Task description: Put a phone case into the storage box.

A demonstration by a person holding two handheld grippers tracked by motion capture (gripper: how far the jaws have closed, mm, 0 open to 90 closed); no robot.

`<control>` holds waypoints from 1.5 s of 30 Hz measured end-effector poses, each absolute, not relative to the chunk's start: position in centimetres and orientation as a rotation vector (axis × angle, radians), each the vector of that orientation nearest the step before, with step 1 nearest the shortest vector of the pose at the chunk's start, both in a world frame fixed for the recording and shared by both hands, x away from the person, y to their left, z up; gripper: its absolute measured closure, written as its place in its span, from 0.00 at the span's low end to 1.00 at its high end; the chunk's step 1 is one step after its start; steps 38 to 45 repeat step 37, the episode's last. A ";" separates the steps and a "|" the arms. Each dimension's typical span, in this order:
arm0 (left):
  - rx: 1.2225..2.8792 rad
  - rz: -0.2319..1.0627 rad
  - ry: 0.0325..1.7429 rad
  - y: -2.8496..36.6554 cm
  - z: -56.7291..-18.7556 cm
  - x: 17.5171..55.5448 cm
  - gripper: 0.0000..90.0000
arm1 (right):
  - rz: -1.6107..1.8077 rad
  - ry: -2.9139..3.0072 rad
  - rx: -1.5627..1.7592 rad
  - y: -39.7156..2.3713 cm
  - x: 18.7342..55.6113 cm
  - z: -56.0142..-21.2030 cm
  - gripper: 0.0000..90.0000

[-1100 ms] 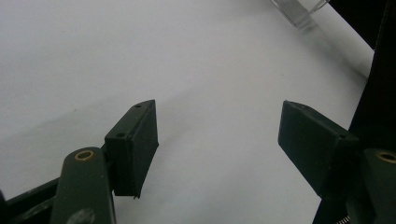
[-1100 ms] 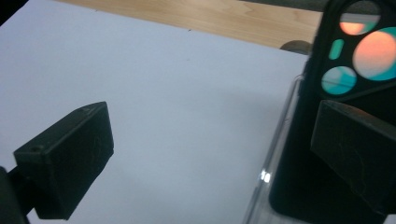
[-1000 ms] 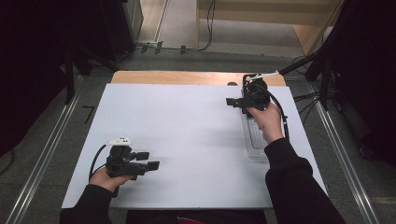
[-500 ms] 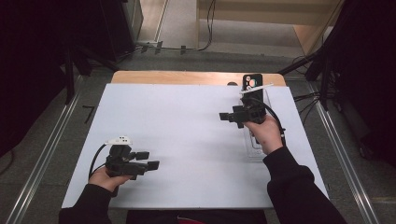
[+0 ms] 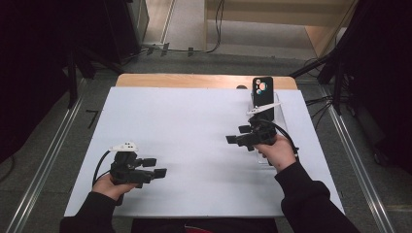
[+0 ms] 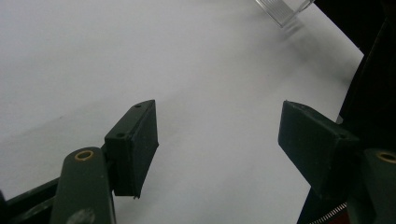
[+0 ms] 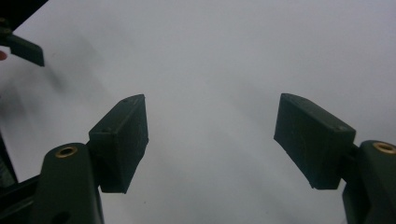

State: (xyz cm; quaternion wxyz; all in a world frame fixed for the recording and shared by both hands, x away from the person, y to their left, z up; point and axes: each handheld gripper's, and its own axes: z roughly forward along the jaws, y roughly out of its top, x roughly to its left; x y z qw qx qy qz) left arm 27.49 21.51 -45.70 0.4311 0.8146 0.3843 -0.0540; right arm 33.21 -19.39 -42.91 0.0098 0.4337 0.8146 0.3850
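A black smartphone (image 5: 263, 92) stands upright in the upper right of the high view, its back to the camera: a dark, glossy slab with rounded corners and a cluster of round camera lenses near its top that catch pale pink and blue glints. Its lower part sits in a clear plastic stand (image 5: 282, 114), a see-through holder whose edges show as faint lines against the white table top (image 5: 194, 126). A ribbed corner of clear plastic (image 6: 282, 10) also shows at the top edge of the left gripper view.

The right gripper (image 5: 237, 139) lies below and a little left of the phone in the high view, near it but not touching; the person's hand wraps its body and the jaws point toward the left of the frame. Its jaws have just been closing a little, yet in the right gripper view (image 7: 210, 140) they stand wide apart with bare white table between them.

The left gripper (image 5: 156, 167) is in the lower left of the high view, well apart from the phone, held low over the table. In the left gripper view (image 6: 217, 144) its jaws are spread wide too, nothing between the pads.
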 end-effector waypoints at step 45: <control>2.071 -0.148 0.928 21.7 -46.3 26.4 0.31 | 1.093 2.707 1.193 -23.2 24.9 -47.6 0.24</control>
